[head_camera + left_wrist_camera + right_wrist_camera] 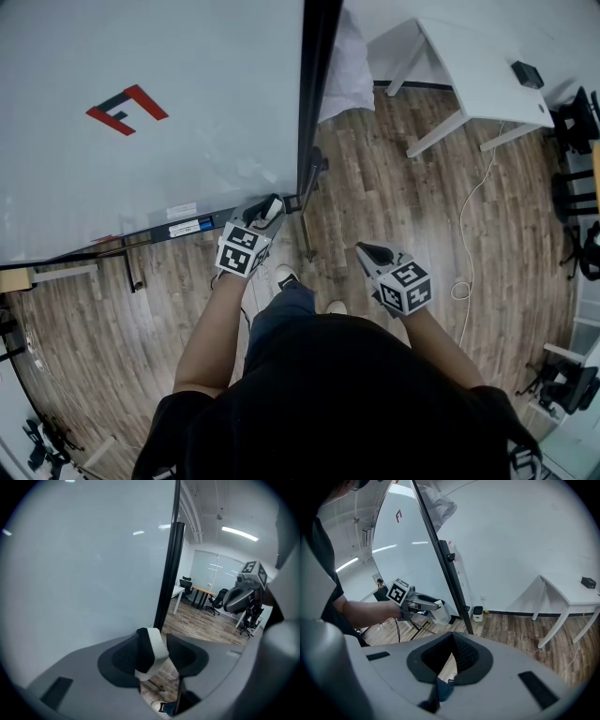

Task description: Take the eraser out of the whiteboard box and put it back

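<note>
One eraser (152,652) clamped in left gripper (156,638) | right gripper (452,641) closed, empty

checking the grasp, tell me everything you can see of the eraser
The eraser is a small block, black on one side, white on the other. It sits tilted between the jaws of the left gripper, which close on its two sides, held in the air near the dark edge frame of the whiteboard. Nothing else touches it.
</note>
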`<state>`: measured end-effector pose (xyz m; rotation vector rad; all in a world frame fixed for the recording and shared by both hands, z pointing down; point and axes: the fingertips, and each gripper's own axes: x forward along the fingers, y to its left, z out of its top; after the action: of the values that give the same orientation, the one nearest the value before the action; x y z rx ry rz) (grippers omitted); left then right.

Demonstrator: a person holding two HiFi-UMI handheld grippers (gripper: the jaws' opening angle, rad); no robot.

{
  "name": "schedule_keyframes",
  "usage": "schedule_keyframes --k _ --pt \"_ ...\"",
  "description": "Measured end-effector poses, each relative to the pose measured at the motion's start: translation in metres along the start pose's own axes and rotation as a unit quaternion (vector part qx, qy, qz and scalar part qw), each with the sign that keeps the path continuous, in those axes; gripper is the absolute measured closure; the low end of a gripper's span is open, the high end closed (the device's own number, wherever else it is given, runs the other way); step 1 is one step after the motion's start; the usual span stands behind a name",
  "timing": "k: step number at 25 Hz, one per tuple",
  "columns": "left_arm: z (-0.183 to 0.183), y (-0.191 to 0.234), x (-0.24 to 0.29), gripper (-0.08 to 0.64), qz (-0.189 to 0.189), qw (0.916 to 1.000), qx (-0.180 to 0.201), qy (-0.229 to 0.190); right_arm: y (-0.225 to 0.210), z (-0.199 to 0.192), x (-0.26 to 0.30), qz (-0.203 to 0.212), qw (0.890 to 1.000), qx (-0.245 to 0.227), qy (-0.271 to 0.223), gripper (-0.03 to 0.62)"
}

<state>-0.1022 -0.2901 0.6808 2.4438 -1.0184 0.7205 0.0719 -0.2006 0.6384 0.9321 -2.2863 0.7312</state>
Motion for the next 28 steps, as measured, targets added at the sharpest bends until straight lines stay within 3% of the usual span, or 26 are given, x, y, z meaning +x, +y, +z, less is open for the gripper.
schedule_keyframes --k 28 --pt "0.034 -0.014 -0.031 0.396 0.035 0.9988 0.026 -0.023 0.007 0.009 -0.025 0.011 0.999 -0.023 -0.029 0.597"
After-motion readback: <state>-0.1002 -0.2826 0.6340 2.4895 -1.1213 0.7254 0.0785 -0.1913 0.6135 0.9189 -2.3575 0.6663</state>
